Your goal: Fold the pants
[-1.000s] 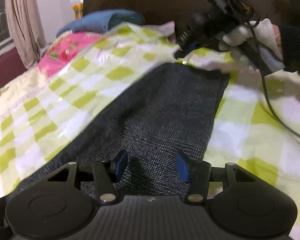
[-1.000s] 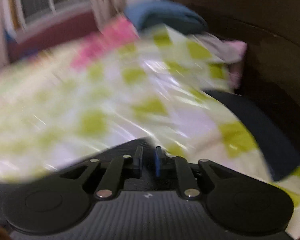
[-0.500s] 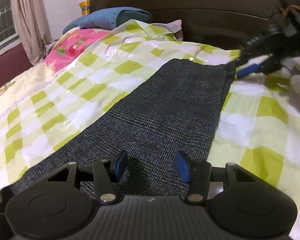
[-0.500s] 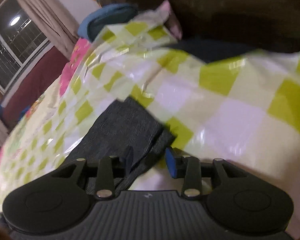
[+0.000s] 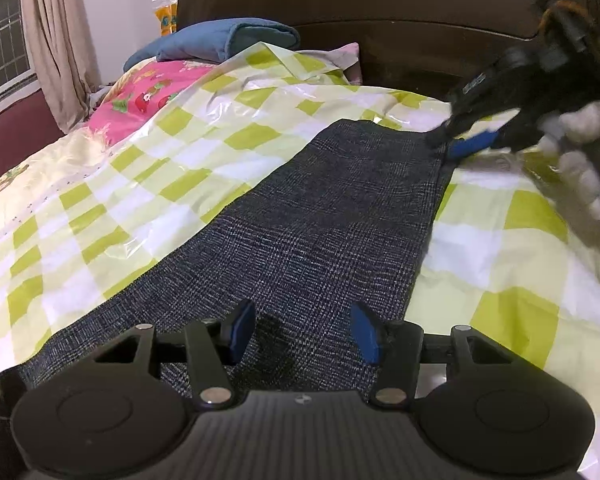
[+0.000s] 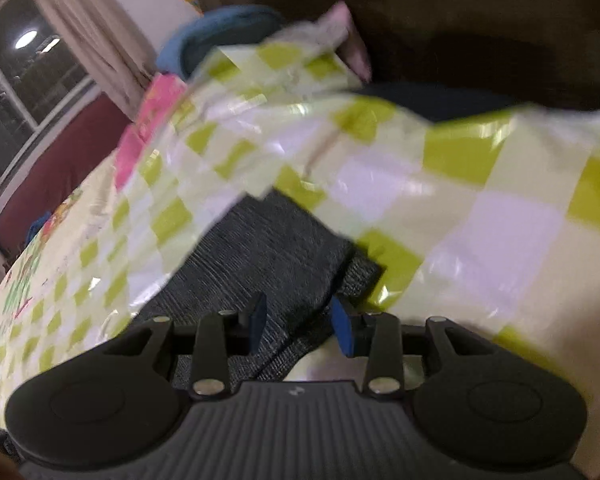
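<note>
Left wrist view shows the dark grey checked pants (image 5: 300,232) laid out long and flat on the bed, over a green-and-white checked plastic sheet (image 5: 172,152) that runs up toward the dark wooden headboard (image 5: 380,12). The left tongs (image 5: 302,332) hover over the near end of the cloth with their pads apart, gripping nothing. At the far end, close to the headboard edge of the bed, the right tongs (image 5: 466,138) are down at the corner of the leg hem. In the right wrist view those right tongs (image 6: 300,320) straddle the hem corner (image 6: 356,276), pads apart with cloth between them but not yet pinched.

To do this well, I would say both layers of the hem should sit fully between the pads before closing, without catching the slippery sheet beneath, and the left should pin or grip its end so the fold stays square.
</note>
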`<state>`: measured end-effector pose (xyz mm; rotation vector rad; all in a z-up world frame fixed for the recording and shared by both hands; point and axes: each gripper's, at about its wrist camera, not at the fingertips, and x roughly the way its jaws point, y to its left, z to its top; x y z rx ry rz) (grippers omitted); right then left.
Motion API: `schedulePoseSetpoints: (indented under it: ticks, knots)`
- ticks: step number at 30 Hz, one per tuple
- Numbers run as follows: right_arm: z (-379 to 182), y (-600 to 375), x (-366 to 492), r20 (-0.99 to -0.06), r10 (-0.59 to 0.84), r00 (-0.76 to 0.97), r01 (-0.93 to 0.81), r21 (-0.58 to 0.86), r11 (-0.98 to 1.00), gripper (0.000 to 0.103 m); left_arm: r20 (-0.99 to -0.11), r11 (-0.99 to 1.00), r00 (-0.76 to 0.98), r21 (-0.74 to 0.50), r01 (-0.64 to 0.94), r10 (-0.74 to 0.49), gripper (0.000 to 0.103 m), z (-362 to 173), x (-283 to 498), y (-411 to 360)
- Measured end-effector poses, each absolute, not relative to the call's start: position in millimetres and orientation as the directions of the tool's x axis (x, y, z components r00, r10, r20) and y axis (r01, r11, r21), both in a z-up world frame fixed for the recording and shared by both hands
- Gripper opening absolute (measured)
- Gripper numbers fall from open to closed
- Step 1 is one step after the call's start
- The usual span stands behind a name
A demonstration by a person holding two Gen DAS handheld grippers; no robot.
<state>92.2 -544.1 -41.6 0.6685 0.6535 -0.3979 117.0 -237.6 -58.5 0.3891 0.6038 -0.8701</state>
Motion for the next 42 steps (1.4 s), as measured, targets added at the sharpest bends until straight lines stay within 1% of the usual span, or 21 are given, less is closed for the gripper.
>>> schedulePoseSetpoints:
  ticks: [3, 4, 6, 7, 10, 14, 17, 19, 20, 21, 23, 24, 25, 27, 28, 29, 35, 37, 38, 41, 42]
  knots:
    - [-47.6, -550.9, 97.5, -0.652, -0.131, 0.747, 0.548, 0.492, 0.676, 0.036, -0.634, 0.584, 0.493, 0.08, 0.808, -0.595, 0.066, -58.1, 115.6, -237.0]
    - [-46.8, -552.3, 99.5, -0.643, -0.139, 0.753, 0.546, 0.494, 0.677, 0.034, -0.635, 0.583, 0.493, 0.081, 0.808, -0.595, 0.066, -58.6, 115.3, -237.4]
    - [-47.8, -557.8, 104.2, -0.631, -0.144, 0.762, 0.542, 0.5, 0.676, 0.022, -0.636, 0.585, 0.492, 0.077, 0.807, -0.595, 0.066, -58.9, 115.8, -237.9]
    - [-51.0, -563.0, 105.9, -0.632, -0.131, 0.764, 0.543, 0.52, 0.659, 0.005, -0.636, 0.586, 0.491, 0.074, 0.807, -0.595, 0.066, -58.9, 115.6, -237.8]
    - [-51.5, -571.7, 92.6, -0.59, -0.086, 0.803, 0.515, 0.615, 0.597, 0.006, -0.636, 0.582, 0.491, 0.079, 0.809, -0.596, 0.066, -57.5, 115.0, -238.1]
    - [-31.7, -561.5, 57.3, -0.501, -0.099, 0.86, 0.449, 0.65, 0.613, 0.005, -0.631, 0.564, 0.487, 0.093, 0.82, -0.604, 0.066, -58.3, 110.8, -239.2]
    - [-55.8, -573.8, 54.3, -0.583, -0.107, 0.805, 0.532, 0.631, 0.564, 0.005, -0.638, 0.562, 0.482, 0.09, 0.822, -0.601, 0.067, -61.7, 109.7, -242.9]
    - [-63.8, -576.8, 52.4, -0.586, -0.107, 0.803, 0.544, 0.648, 0.532, 0.006, -0.64, 0.559, 0.477, 0.09, 0.825, -0.602, 0.067, -60.9, 108.6, -243.1]
    - [-59.9, -574.1, 51.8, -0.577, -0.12, 0.808, 0.542, 0.646, 0.538, 0.012, -0.64, 0.556, 0.478, 0.094, 0.826, -0.601, 0.067, -60.9, 108.2, -242.7]
    - [-54.9, -570.7, 51.0, -0.568, -0.133, 0.812, 0.539, 0.643, 0.544, 0.014, -0.641, 0.554, 0.478, 0.098, 0.827, -0.6, 0.067, -61.0, 108.0, -242.3]
    - [-49.2, -566.2, 48.8, -0.554, -0.112, 0.825, 0.513, 0.651, 0.559, 0.037, -0.64, 0.55, 0.478, 0.102, 0.829, -0.602, 0.067, -60.5, 107.6, -241.3]
    - [-49.3, -563.6, 47.8, -0.553, -0.111, 0.826, 0.51, 0.646, 0.568, 0.037, -0.638, 0.549, 0.479, 0.103, 0.829, -0.604, 0.067, -60.4, 107.6, -241.2]
    - [-49.9, -561.9, 47.6, -0.563, -0.111, 0.819, 0.516, 0.637, 0.573, 0.036, -0.636, 0.549, 0.479, 0.102, 0.829, -0.605, 0.067, -60.5, 107.8, -241.4]
    - [-53.0, -560.9, 51.6, -0.579, -0.112, 0.808, 0.526, 0.622, 0.579, 0.028, -0.634, 0.549, 0.478, 0.1, 0.83, -0.607, 0.067, -60.7, 109.1, -242.6]
    - [-52.7, -561.8, 53.9, -0.58, -0.113, 0.807, 0.529, 0.625, 0.574, 0.008, -0.633, 0.549, 0.479, 0.1, 0.83, -0.608, 0.067, -60.4, 109.4, -242.7]
    - [-50.9, -562.6, 56.1, -0.57, -0.108, 0.815, 0.522, 0.639, 0.564, 0.005, -0.632, 0.547, 0.479, 0.102, 0.831, -0.609, 0.067, -59.8, 109.7, -242.4]
    - [-0.2, -559.4, 78.2, -0.367, -0.044, 0.929, 0.317, 0.73, 0.606, 0.004, -0.596, 0.573, 0.513, 0.105, 0.813, -0.618, 0.067, -49.8, 115.9, -236.6]
    - [5.9, -556.1, 76.8, -0.326, -0.062, 0.943, 0.291, 0.721, 0.629, 0.004, -0.583, 0.59, 0.519, 0.082, 0.803, -0.625, 0.068, -45.1, 120.0, -234.2]
    - [-0.5, -555.8, 77.2, -0.348, -0.086, 0.934, 0.32, 0.7, 0.638, 0.004, -0.586, 0.594, 0.518, 0.078, 0.801, -0.623, 0.068, -45.9, 121.9, -234.6]
    - [-46.7, -571.5, 78.5, -0.541, -0.12, 0.832, 0.503, 0.646, 0.575, 0.005, -0.627, 0.584, 0.507, 0.1, 0.806, -0.591, 0.068, -59.3, 122.6, -240.0]
    - [-57.3, -575.2, 73.0, -0.566, -0.112, 0.817, 0.527, 0.652, 0.545, 0.006, -0.631, 0.581, 0.505, 0.104, 0.807, -0.589, 0.068, -62.6, 120.5, -239.2]
